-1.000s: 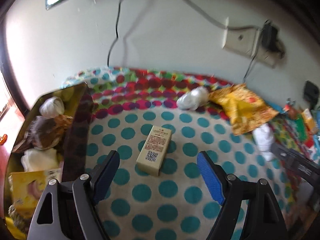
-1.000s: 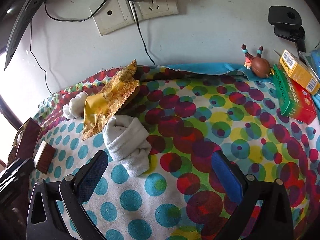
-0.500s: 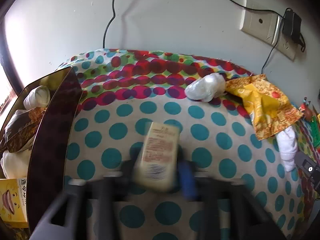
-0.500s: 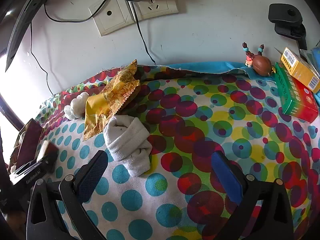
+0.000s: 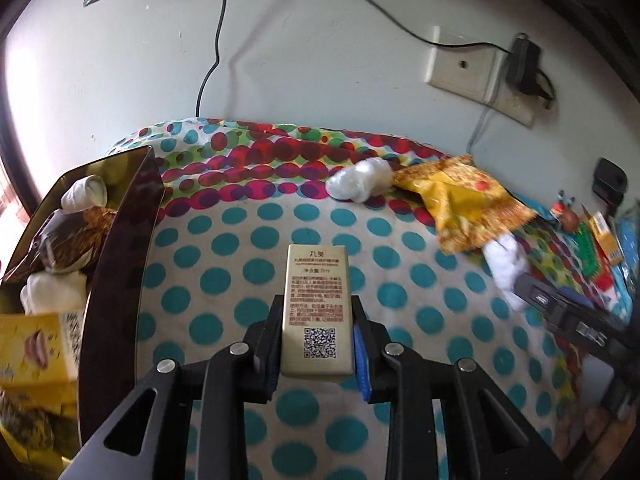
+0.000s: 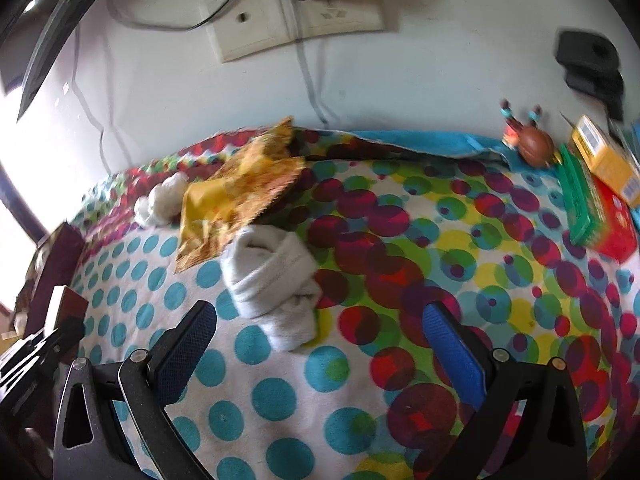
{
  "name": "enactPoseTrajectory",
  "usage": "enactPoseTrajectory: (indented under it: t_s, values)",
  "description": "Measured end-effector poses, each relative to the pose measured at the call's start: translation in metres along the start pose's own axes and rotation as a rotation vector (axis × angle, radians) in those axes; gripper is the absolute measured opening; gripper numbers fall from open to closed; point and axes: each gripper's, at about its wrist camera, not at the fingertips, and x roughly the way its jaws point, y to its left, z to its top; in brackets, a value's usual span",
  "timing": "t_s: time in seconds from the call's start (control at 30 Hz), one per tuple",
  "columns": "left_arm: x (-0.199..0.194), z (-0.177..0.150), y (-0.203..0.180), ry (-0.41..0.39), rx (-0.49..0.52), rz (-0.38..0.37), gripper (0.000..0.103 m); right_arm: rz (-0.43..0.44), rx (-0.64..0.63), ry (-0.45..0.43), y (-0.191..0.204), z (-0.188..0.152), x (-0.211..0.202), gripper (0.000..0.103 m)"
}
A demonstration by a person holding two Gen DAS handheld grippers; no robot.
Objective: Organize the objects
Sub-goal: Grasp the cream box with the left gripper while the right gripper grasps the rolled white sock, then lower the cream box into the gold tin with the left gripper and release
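My left gripper (image 5: 316, 344) is shut on a small beige box (image 5: 318, 308) with a QR code and holds it above the dotted cloth. To its left stands a shiny open tin (image 5: 120, 248) holding rolled socks, a brown snack bag and a yellow box. My right gripper (image 6: 320, 344) is open and empty, just in front of a rolled white sock (image 6: 272, 280). A yellow snack bag (image 6: 236, 200) and a white plastic wad (image 6: 160, 200) lie behind the sock. The left gripper and box show at the far left of the right wrist view (image 6: 60, 312).
A green and red box (image 6: 596, 212), a yellow box (image 6: 604, 160) and a small brown figurine (image 6: 528, 144) sit at the right, near the wall. Wall sockets with a plugged charger (image 6: 296, 12) and hanging cables are behind. The right gripper (image 5: 568, 312) shows at the right in the left wrist view.
My left gripper moved in over the beige box, shut on it and lifted it off the cloth. My right gripper moved slightly closer to the white sock and stayed open.
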Motion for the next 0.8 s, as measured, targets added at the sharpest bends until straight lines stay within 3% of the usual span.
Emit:
enactPoseTrajectory:
  t_s: [0.17,0.23,0.27,0.33,0.37,0.47,0.8]
  values:
    - [-0.023,-0.016,0.000,-0.017,-0.032,-0.033,0.029,-0.054,-0.190,-0.019,0.038,0.007,0.006,0.102]
    - [-0.029,-0.019,0.003,-0.021,-0.043,-0.044,0.029,-0.075,-0.255,0.010,0.051,0.012,0.019,0.086]
    - [-0.032,-0.020,0.003,-0.023,-0.042,-0.047,0.029,-0.087,-0.261,0.048,0.054,0.014,0.028,0.058]
    - [-0.039,-0.023,0.005,-0.032,-0.039,-0.046,0.029,-0.057,-0.197,0.061,0.046,0.022,0.034,0.034]
    - [-0.041,-0.023,0.007,-0.036,-0.039,-0.046,0.029,-0.050,-0.179,0.056,0.042,0.023,0.033,0.030]
    - [-0.051,-0.026,0.014,-0.050,-0.046,-0.052,0.029,-0.007,-0.140,-0.045,0.031,0.021,0.009,0.028]
    - [-0.076,-0.037,0.037,-0.076,-0.090,-0.019,0.029,0.047,-0.117,-0.082,0.033,-0.012,-0.031,0.028]
